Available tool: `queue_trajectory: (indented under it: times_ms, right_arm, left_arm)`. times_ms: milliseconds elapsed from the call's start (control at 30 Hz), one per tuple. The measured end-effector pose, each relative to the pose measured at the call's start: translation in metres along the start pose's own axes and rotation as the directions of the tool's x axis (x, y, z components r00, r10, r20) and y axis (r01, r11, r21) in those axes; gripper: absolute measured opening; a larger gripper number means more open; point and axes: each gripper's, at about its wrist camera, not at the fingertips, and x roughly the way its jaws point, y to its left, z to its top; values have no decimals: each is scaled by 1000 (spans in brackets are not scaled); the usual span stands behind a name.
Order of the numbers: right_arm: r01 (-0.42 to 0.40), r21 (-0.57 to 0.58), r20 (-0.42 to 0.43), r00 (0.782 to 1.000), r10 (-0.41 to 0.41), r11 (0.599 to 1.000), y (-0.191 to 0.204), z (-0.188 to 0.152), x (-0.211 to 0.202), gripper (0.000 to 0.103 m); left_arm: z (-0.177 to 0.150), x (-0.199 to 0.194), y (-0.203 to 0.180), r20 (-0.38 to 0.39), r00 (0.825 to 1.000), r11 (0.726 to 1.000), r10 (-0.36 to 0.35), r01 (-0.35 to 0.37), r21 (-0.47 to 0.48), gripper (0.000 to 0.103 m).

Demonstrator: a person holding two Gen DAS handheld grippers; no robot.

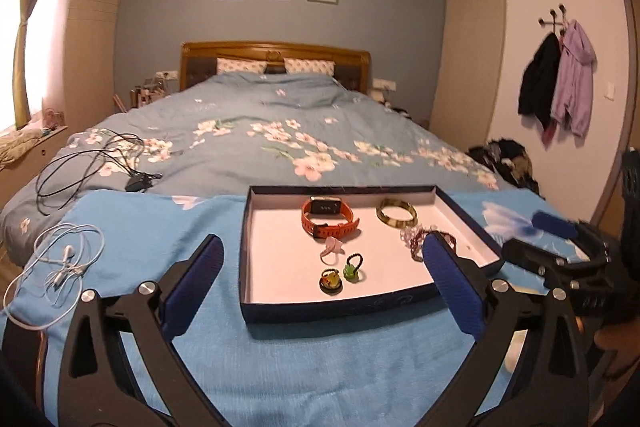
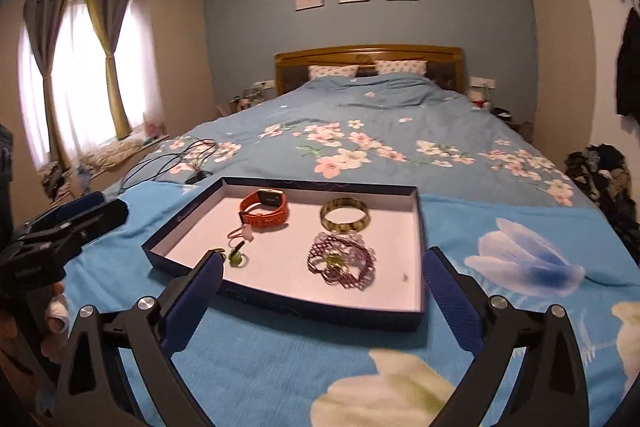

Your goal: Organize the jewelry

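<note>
**Jewelry tray on bed, both grippers spread and empty**

Left gripper, bottom of left wrist view: blue-padded fingers spread wide, nothing between them. Its right finger covers part of the beaded bracelets. Right gripper, bottom of right wrist view: fingers likewise spread, empty; its left finger hides the tray's near-left rim.

Tray: shallow dark box, white inside, centre frame, on a bright blue floral cloth. Inside, counted:
- 1 orange watch, upper middle
- 1 olive bangle, to its right
- beaded bracelets, tangled heap, right side; number cannot be told
- 1 pink ring
- 2 small rings with ornaments, near edge

Around: 1 white earphone cable, lower left; black cables, left, on the bed.
</note>
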Motion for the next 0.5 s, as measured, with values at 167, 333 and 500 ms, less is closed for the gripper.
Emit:
queue_trajectory:
  times_ms: [167, 333, 500]
  right_arm:
    - [25, -44, 61, 998, -23, 999, 11, -8, -17, 96]
    - [23, -39, 84, 996, -20, 999, 15, -10, -28, 96]
    - [31, -48, 139, 990, -24, 998, 21, -10, -41, 96]
  left_arm:
    - [-6, -29, -8, 108, 994, 1000, 12, -12, -3, 98]
    - [-9, -44, -12, 132, 991, 1000, 30, -30, -4, 98]
    - [-13, -54, -12, 137, 990, 999, 44, -42, -17, 98]
